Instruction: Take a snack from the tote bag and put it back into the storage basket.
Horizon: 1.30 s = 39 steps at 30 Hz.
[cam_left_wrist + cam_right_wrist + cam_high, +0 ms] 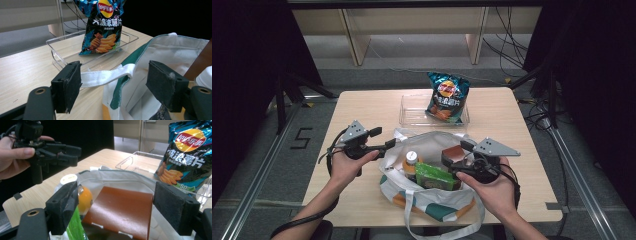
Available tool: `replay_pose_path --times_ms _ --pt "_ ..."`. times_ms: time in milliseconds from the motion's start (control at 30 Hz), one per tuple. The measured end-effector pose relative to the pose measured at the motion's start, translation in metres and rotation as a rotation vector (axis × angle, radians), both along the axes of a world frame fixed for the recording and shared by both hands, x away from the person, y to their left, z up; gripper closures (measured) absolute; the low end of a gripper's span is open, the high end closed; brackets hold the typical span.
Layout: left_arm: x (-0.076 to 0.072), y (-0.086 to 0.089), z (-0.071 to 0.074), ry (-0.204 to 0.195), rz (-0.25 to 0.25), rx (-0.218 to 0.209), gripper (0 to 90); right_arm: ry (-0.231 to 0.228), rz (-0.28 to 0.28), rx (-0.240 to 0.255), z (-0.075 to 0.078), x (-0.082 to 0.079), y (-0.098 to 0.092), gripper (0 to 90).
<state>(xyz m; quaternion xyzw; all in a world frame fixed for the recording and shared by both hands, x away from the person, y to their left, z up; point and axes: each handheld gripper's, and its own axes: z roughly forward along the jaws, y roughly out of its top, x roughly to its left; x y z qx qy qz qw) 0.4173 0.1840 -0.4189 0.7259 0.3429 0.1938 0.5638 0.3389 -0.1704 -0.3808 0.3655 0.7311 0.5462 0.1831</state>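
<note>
A white tote bag (432,200) with green and orange patches stands open at the table's front middle. Inside it are an orange juice bottle (411,161) with a white cap, a green packet (434,176) and a brown box (120,212). My left gripper (113,82) is at the bag's left rim, jaws wide apart, with the white bag strap (105,75) lying between them and no grip on it. My right gripper (115,205) hovers over the bag's right side. Its jaws are open, and the brown box sits between and below them, clear of the pads.
A clear plastic tray (412,117) sits at the back middle of the table, with a blue chips bag (447,97) leaning upright in it. Bare tabletop (357,107) lies left and right of the tote. Shelving and cables are on the floor beyond the table.
</note>
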Motion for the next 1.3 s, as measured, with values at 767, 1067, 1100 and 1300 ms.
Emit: replay_pose_path --times_ms 767,1067,1100,1300 --pt "0.000 -0.001 -0.001 0.004 -0.003 0.000 26.7 0.021 -0.011 -0.061 -0.014 0.004 0.012 16.8" --pt "0.000 -0.001 0.000 0.002 -0.006 0.004 26.7 -0.008 -0.022 -0.085 -0.016 0.006 0.013 16.8" --pt "0.000 -0.001 0.000 0.002 -0.006 0.002 26.8 -0.016 -0.022 -0.092 -0.016 0.007 0.012 17.1" --pt "0.000 -0.001 -0.001 0.003 -0.006 0.001 26.7 -0.033 -0.007 -0.092 -0.018 0.008 0.013 21.6"
